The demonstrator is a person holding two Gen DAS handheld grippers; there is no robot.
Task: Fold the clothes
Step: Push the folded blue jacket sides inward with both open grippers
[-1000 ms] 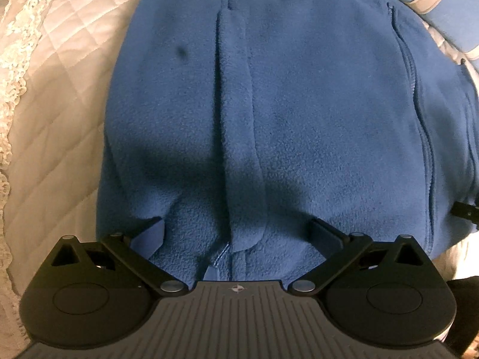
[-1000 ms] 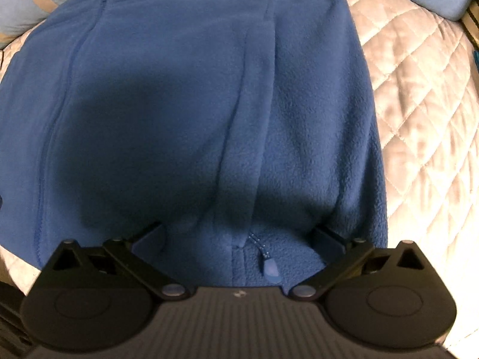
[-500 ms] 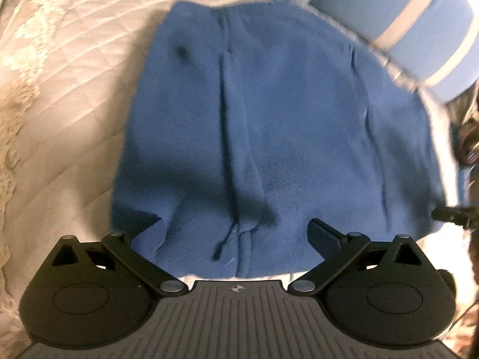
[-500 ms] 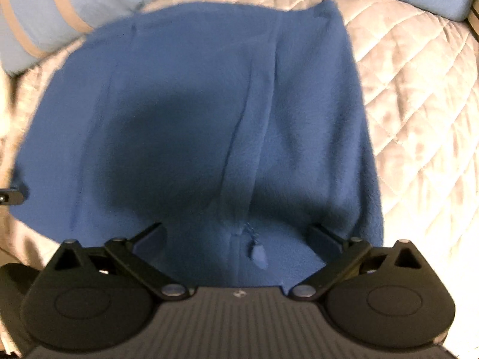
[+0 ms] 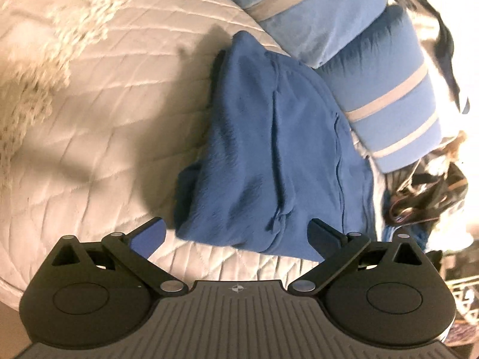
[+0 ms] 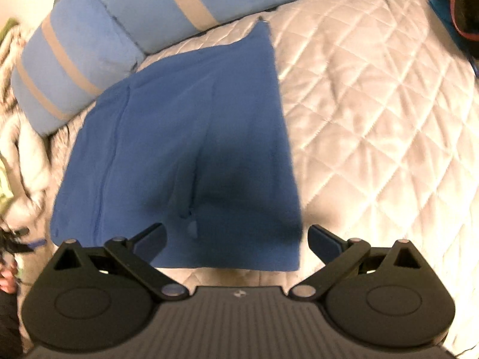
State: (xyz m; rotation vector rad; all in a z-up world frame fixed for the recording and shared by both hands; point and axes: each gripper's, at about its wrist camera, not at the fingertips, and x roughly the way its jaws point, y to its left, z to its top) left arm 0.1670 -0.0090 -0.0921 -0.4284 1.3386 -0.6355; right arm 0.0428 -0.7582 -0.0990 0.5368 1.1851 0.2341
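Note:
A blue fleece garment [image 5: 269, 155] lies folded into a compact rectangle on the quilted cream bedspread [image 5: 104, 119]. In the right wrist view the same fleece [image 6: 191, 149] shows a zipper pull near its front edge. My left gripper [image 5: 236, 233] hovers open above the garment's near edge, holding nothing. My right gripper [image 6: 236, 237] is open too, raised over the near edge of the fleece, with nothing between its fingers.
Light blue pillows with tan stripes [image 5: 389, 95] lie along the far side of the fleece, also seen as pillows [image 6: 89, 39] in the right wrist view. Lace trim [image 5: 36, 59] edges the bedspread at left. Cluttered items [image 5: 434, 185] sit off the bed at right.
Both grippers have pulled back and up from the fleece, which they were pressed close over a second ago. The garment now lies free on the bed, seen from farther away.

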